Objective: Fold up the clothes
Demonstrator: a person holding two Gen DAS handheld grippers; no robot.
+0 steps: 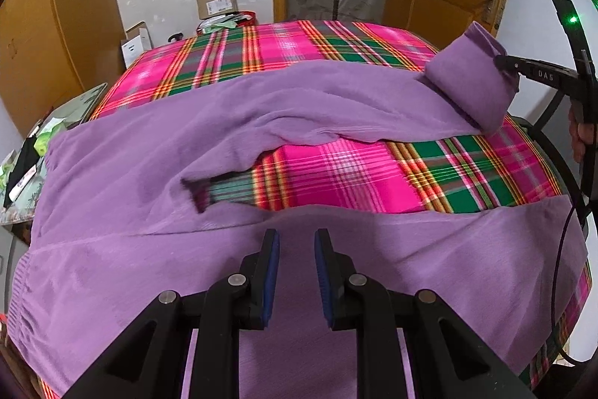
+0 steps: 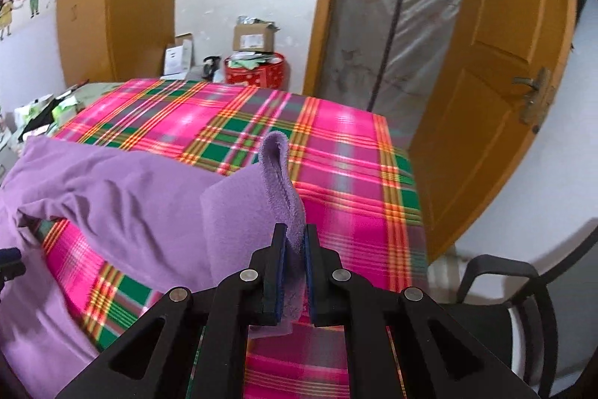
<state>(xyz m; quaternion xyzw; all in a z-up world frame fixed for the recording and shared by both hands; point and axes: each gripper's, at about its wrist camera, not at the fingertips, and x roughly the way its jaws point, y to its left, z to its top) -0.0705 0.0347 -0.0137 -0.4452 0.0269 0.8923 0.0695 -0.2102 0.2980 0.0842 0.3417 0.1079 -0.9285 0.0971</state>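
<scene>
One purple sweater lies spread on one bench that has a pink and green check cloth over it. The sweater covers the near and left part of the bench, and a patch of cloth shows between its body and one long sleeve. There are two grippers. The left gripper hangs over the near part of the sweater with its jaws open, and a gap shows between its two blue pads. Nothing is in that gap. The right gripper has its jaws closed on the sleeve end, and the purple cloth sticks up in a fold between the two pads. In the left view that sleeve end is lifted off the bench at the far right, with the black gripper clamped on it and part of one hand behind it. Behind the bench I count two orange doors, one at each side, and one grey plastic sheet between them. Two cardboard boxes and one red tin sit by the wall. One black chair stands at the right.
</scene>
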